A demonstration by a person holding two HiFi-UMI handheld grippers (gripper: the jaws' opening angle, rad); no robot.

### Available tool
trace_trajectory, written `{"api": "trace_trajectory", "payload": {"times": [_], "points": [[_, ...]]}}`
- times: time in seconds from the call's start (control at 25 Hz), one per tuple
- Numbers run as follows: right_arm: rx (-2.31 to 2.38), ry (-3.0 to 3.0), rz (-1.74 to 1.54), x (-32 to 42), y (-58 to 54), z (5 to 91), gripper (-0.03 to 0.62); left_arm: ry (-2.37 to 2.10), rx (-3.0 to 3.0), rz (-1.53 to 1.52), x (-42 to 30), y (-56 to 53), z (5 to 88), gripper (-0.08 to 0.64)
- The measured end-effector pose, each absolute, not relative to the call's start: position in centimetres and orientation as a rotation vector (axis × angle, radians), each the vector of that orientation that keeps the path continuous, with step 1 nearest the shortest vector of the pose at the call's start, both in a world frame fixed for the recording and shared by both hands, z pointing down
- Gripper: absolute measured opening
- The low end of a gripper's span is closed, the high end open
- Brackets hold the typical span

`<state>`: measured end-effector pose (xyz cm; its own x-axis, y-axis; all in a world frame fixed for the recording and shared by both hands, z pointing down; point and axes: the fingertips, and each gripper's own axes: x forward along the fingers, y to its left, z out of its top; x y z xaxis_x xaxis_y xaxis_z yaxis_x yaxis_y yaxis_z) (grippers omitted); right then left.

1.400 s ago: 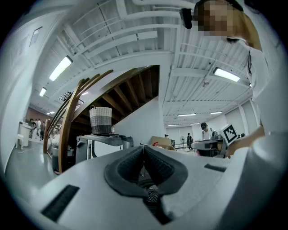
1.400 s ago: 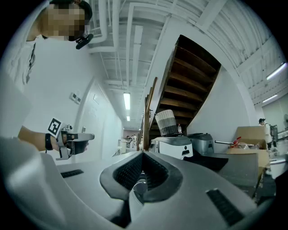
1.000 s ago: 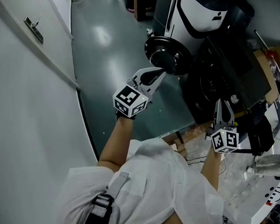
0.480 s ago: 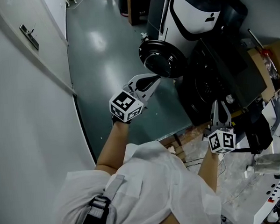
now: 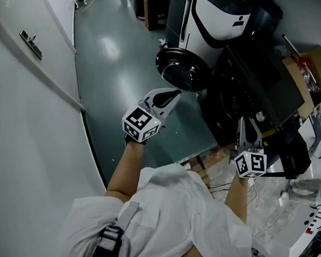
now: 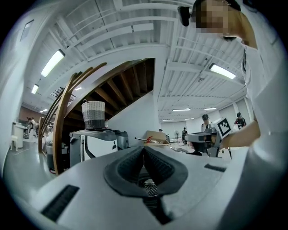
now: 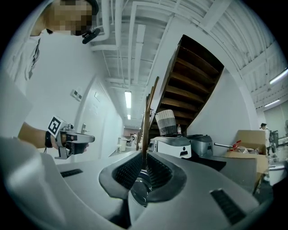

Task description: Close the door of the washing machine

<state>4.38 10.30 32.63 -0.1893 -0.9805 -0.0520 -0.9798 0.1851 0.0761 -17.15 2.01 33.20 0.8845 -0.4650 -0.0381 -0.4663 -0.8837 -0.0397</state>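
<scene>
Head view: left gripper point(image 5: 175, 94) withdrew (slightly).

Off to the left of the left claw point(image 5: 175, 93) runs a white door point(image 5: 20, 116) with a metal handle point(image 5: 30, 43), and a glossy grey-green floor point(image 5: 119, 52) spreads beneath and ahead of that claw. To the right of the right claw point(image 5: 246, 125) sits an open cardboard box point(image 5: 302, 75) with something red point(image 5: 309, 65) in it, and crumpled clear plastic point(image 5: 277, 200) lies behind and to the right of that claw. Ahead of both claws a woven basket point(image 7: 167, 122) stands high up beneath a dark wooden staircase point(image 7: 198, 67).
</scene>
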Motion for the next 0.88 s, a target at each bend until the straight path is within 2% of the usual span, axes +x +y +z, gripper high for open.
{"api": "trace_trajectory", "payload": {"times": [0.28,0.44,0.88], "points": [[1.926,-2.392,-0.175,8.6,7.0,33.2,0.041,0.678,-3.009,-0.038,-12.2,0.0,33.9,0.012],[1.896,-2.413,-0.164,11.1,4.9,33.4,0.092,0.694,-3.011,-0.057,-9.1,-1.5,34.3,0.012],[1.774,-2.494,-0.153,16.0,1.6,33.3,0.115,0.717,-2.98,-0.124,-3.3,-2.4,33.8,0.012]]}}
